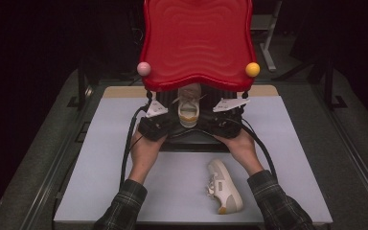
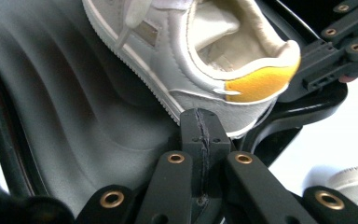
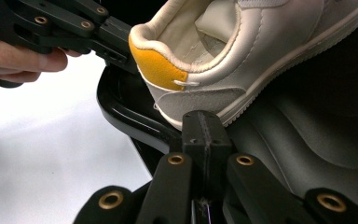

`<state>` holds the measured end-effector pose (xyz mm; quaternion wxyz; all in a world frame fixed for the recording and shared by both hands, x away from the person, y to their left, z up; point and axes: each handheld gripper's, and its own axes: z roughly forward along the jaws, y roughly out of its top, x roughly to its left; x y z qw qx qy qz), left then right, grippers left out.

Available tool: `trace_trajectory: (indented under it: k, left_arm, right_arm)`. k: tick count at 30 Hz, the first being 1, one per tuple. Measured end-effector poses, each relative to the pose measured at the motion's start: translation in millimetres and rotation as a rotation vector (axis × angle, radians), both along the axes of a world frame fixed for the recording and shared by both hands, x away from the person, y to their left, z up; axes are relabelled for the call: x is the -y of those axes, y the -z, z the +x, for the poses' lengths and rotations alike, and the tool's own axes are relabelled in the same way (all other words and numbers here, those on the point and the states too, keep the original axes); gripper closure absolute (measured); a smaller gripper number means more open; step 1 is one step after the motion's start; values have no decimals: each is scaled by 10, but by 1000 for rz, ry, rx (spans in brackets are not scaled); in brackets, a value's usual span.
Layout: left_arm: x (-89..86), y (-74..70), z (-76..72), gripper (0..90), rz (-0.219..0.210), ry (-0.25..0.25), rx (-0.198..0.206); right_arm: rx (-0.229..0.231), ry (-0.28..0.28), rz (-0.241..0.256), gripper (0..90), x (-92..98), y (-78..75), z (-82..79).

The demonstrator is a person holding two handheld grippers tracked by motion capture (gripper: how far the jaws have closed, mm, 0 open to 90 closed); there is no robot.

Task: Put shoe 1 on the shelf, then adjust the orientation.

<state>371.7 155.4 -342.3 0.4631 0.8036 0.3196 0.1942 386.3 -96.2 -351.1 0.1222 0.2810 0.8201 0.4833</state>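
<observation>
Right now both grippers sit side by side at the near edge of a black tray (image 1: 191,139) in the middle of the table (image 1: 105,158), under a red wavy lid (image 1: 196,43) that hangs above it, with a pink ball (image 1: 143,69) at the lid's left corner and a yellow ball (image 1: 252,69) at its right. A white shoe (image 1: 188,109) with a yellow heel patch rests on the tray, heel toward the person, toe hidden under the lid.

The left gripper (image 2: 201,135) has its jaws pressed flat together, nothing between them; their tip lies just under the shoe's sole at the heel, on the tray's ribbed floor. From the picture I cannot tell whether the tip touches the sole.

The right gripper (image 3: 204,135) is likewise clenched tight on nothing, its tip just below the heel on the other side, over the tray's glossy rim. In the right gripper view the other gripper shows behind the heel, a hand (image 3: 14,58) wrapped round it.

A second shoe (image 1: 224,186) lies on its side on the table, near and to the right, just beside the right forearm's checked sleeve (image 1: 278,201).
</observation>
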Motion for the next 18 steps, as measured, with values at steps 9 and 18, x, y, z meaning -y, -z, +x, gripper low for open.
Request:
trace_trajectory:
  k: [9, 18]
  left_arm:
    - [-140, -143, -215, 779, 11, 91, -23]
    - [-295, -116, -484, 551, 23, 169, -73]
  right_arm:
    - [-25, -35, 16, 896, 183, -126, -188]
    - [-36, -59, 31, 896, 366, -104, -375]
